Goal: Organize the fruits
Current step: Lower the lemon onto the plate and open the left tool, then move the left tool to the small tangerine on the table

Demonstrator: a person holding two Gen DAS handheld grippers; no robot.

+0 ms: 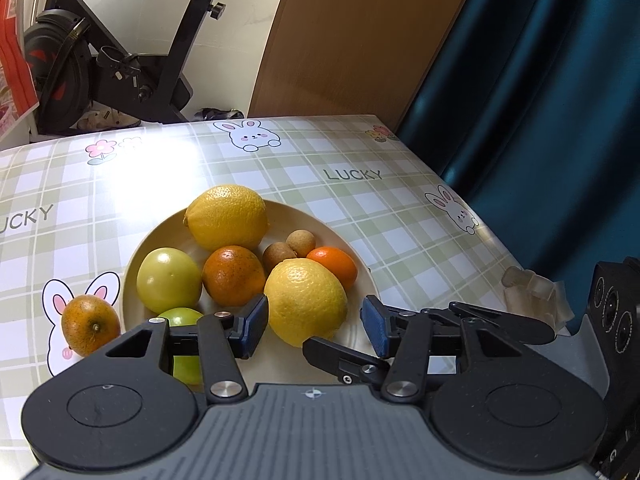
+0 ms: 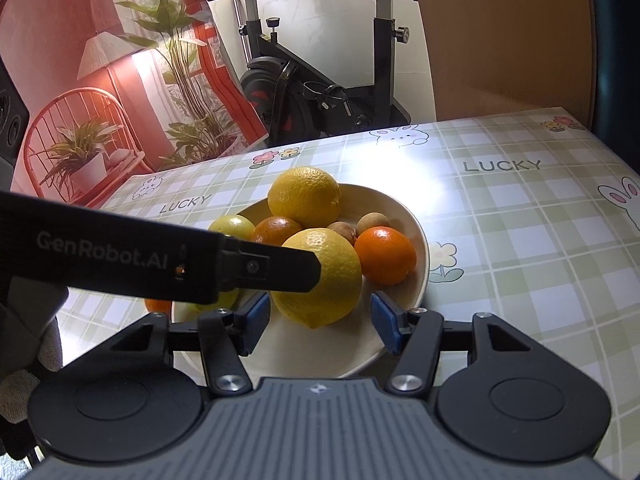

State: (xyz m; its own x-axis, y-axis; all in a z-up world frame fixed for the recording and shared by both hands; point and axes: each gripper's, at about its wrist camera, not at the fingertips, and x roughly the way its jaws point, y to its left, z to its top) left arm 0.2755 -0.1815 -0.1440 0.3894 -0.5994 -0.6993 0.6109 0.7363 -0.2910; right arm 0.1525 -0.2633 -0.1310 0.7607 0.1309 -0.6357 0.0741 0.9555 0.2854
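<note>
Plate (image 1: 138, 252): lemons, oranges, green fruit | stray orange (image 1: 90, 325) on table at plate's 8 o'clock | left gripper (image 1: 315, 326), right gripper (image 2: 316, 322): parted, empty, flanking near lemon (image 1: 306, 302) | step: choosing | next: reach stray orange.

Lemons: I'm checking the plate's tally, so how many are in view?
2. One lemon sits at the plate's far rim; the nearer lemon lies at the front, beside the small orange. More could hide behind the claws.
</note>
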